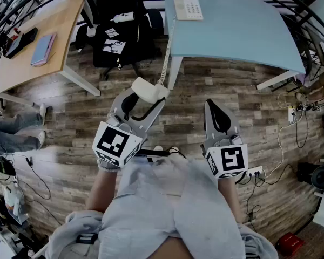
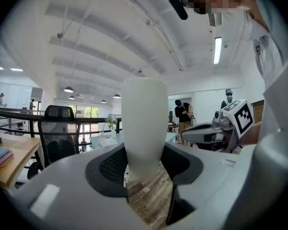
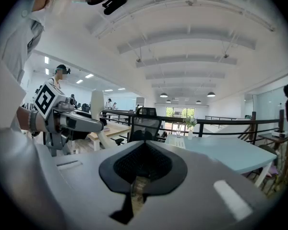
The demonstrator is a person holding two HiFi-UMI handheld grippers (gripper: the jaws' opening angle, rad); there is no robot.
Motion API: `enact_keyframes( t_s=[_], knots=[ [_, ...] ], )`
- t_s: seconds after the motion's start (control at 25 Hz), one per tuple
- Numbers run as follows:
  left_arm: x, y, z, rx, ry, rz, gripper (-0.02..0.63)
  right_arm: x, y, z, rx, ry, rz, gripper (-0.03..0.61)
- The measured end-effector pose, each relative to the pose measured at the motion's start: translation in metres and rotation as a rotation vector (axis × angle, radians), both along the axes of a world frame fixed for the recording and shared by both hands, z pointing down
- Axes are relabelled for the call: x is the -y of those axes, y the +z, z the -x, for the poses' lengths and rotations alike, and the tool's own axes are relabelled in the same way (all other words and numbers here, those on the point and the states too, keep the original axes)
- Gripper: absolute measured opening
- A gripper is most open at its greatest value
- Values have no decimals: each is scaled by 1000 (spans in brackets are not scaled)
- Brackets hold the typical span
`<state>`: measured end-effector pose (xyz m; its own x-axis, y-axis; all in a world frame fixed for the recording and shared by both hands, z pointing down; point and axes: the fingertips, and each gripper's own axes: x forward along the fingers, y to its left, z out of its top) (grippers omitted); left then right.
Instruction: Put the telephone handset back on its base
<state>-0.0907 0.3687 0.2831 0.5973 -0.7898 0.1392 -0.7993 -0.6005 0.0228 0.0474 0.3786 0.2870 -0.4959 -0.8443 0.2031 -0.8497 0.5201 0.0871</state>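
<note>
The white telephone handset is clamped across the jaws of my left gripper, held above the wooden floor. In the left gripper view the handset stands upright between both pads, with my left gripper shut on it. Its coiled cord runs up to the cream phone base on the light blue table. My right gripper hangs beside it, shut and empty; its jaws meet with nothing between them. The base shows far ahead in the right gripper view.
A wooden desk at the left carries a notebook and a dark case. A black office chair stands between the two tables. Cables and a power strip lie on the floor at the right. A seated person's legs are at the left edge.
</note>
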Motion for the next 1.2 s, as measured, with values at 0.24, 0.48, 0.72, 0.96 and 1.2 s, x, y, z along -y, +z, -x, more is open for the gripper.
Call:
enact_keyframes(
  t_s=[0.24,0.48,0.72,0.96,1.2],
  knots=[
    [-3,-1,2,5,0,-6,216,-3,0,2,-2,-2,-3,5],
    [-4,-2,6,4,3,-10,216,-5,0,8,-4,-4,-5,5],
    [-9,-3,9,5,17,-23,216,-8,-2,12,18,20,-10,5],
    [-11,-4,17,10,27,-43,216,-20,0,19,10,36,-20,5],
    [-20,-1,14,3,53,-43,216,-30,-1,18,16,68,-34,5]
  ],
)
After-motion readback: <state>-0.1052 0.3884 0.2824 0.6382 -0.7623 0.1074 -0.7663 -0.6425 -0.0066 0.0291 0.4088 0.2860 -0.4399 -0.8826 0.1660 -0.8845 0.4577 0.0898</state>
